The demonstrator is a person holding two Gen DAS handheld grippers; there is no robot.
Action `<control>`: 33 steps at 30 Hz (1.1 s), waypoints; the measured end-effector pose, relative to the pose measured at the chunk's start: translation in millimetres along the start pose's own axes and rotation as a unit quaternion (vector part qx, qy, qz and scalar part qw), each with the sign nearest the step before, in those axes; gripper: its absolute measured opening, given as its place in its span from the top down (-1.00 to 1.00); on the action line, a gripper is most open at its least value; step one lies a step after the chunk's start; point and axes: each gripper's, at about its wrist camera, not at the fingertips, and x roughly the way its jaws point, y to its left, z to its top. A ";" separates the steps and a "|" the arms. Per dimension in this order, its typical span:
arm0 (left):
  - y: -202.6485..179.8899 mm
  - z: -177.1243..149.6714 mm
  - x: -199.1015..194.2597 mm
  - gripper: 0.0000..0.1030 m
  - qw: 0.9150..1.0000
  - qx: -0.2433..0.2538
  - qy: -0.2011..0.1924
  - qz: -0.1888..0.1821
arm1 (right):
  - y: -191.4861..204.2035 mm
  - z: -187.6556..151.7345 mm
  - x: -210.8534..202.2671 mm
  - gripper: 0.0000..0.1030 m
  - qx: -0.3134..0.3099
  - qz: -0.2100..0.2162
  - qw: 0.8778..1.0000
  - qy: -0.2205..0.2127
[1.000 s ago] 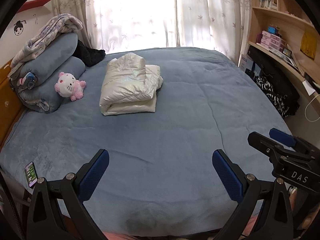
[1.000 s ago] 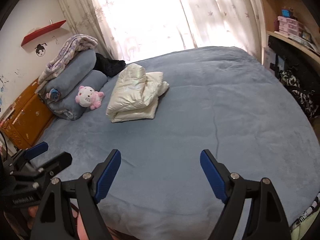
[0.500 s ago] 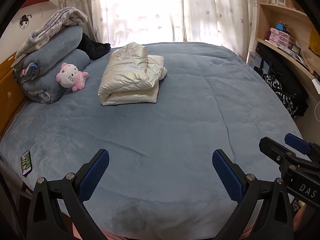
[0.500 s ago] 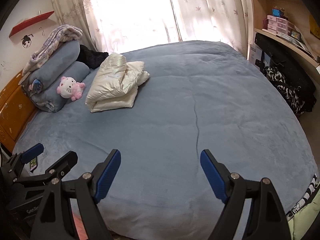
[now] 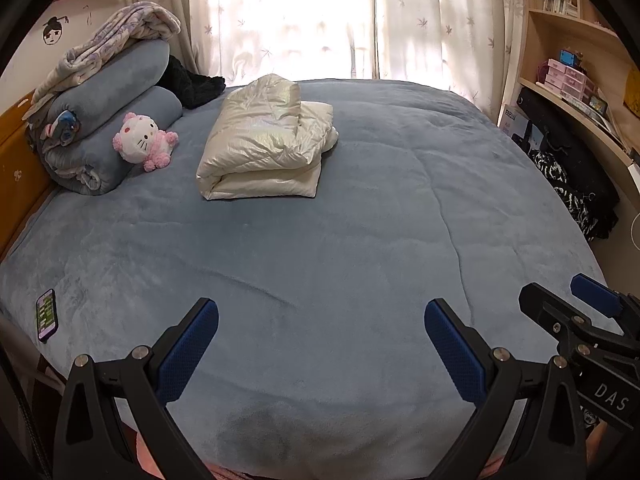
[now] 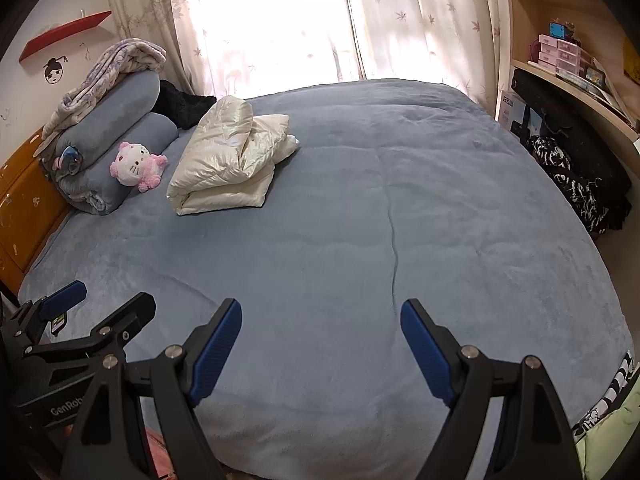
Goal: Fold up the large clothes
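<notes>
Bedroom, bright curtained window behind wide bed (image 5: pixel 320 264) under blue-grey cover. At left, rolled bedding (image 5: pixel 108 120), pink plush toy (image 5: pixel 142 142), phone (image 5: pixel 46 314) near bed's left edge. Cream puffer jacket (image 5: pixel 264 144), already folded into bundle, lies far side of bed, ahead and left of both grippers, long axis running toward window. Left gripper (image 5: pixel 320 332) spread wide, empty, over near edge. Right gripper (image 6: pixel 320 336) likewise spread, empty. Left gripper looks nearer to jacket; both well apart from it.

One folded jacket (image 5: pixel 264 142), one plush toy (image 5: pixel 142 142), one phone (image 5: pixel 46 314)
</notes>
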 end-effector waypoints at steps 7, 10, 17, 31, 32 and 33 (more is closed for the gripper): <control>2.9 -1.7 4.0 -0.98 1.000 -0.002 0.005 0.000 | 3.1 -2.9 3.6 -0.60 -0.001 0.003 1.000 0.005; 1.9 -2.0 4.3 -0.98 1.000 -0.004 0.005 0.001 | 2.5 -3.4 5.9 -0.60 -0.001 0.005 1.000 0.007; 2.9 -1.4 7.8 -0.98 1.000 -0.004 0.009 -0.001 | 1.9 -3.1 7.0 -0.60 -0.002 0.005 1.000 0.009; 1.6 -2.9 12.2 -0.98 1.000 -0.003 0.013 0.000 | 2.1 -6.3 12.1 -0.60 0.001 0.007 1.000 0.014; 1.5 -2.9 12.3 -0.98 1.000 -0.002 0.012 0.001 | 1.5 -5.9 11.9 -0.60 0.001 0.007 1.000 0.014; 2.0 -2.8 12.2 -0.98 1.000 -0.003 0.013 0.000 | 1.4 -5.9 12.0 -0.60 0.001 0.007 1.000 0.014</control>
